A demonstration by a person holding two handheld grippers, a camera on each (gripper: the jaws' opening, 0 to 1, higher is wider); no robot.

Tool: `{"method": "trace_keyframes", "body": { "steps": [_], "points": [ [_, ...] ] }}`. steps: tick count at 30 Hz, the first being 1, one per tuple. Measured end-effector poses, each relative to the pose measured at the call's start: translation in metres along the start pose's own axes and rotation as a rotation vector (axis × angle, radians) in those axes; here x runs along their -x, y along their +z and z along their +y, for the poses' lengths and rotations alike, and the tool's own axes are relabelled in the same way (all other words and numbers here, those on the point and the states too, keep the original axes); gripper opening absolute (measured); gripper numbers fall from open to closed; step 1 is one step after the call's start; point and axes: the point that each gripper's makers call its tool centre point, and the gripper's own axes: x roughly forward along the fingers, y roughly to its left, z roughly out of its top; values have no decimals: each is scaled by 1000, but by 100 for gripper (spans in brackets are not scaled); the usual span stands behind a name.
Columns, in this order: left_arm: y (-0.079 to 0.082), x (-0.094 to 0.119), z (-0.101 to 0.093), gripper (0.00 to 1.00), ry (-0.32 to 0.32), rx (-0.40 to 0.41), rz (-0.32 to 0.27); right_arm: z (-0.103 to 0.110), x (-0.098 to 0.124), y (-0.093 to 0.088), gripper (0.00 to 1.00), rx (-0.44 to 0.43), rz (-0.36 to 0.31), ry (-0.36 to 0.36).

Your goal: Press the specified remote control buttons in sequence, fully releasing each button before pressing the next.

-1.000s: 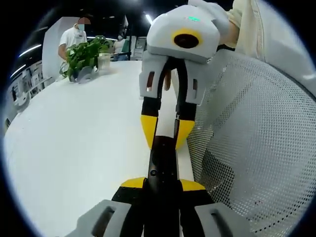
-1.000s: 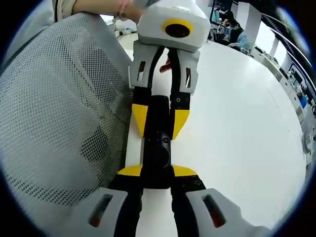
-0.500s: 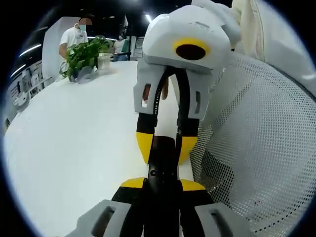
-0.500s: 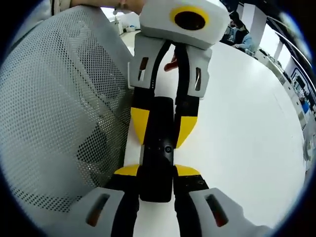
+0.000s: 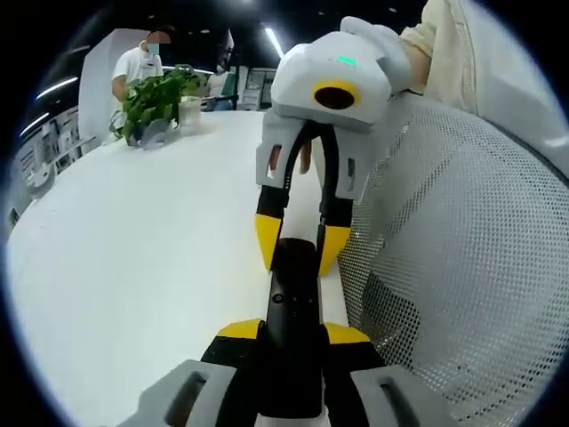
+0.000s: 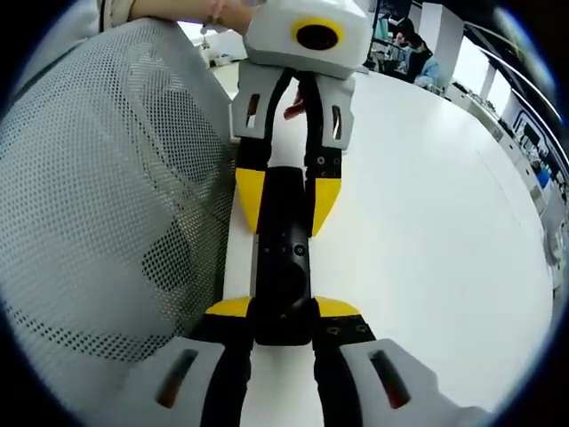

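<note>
Looking like an open-plan office or lab space. A long white counter (image 5: 133, 258) is running back toward a potted plant (image 5: 156, 98), with a person (image 5: 133, 67) standing behind it. Ceiling strip lights (image 5: 271, 37) are glowing overhead against a dark ceiling. A white mesh chair back (image 6: 98, 205) is sitting against the counter edge, and people (image 6: 418, 62) are sitting at far desks.

remote control (image 5: 293, 294) | clamped by left gripper (image 5: 292, 331) | right gripper (image 5: 297, 240) opposite
</note>
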Motion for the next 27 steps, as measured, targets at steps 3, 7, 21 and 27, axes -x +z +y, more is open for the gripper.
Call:
{"method": "trace_keyframes", "body": {
  "steps": [3, 7, 21, 27],
  "points": [
    [0, 0, 0, 25, 1, 2, -5, 0, 3, -4, 24, -2, 1, -5],
    [0, 0, 0, 25, 2, 1, -10, -1, 8, -12, 24, -13, -8, -9],
    [0, -1, 1, 24, 9, 6, -16, -1, 24, -38, 24, -28, -14, -12],
    [1, -1, 1, 25, 20, 12, -30, 0, 23, -37, 24, -23, 1, -14]
  ]
}}
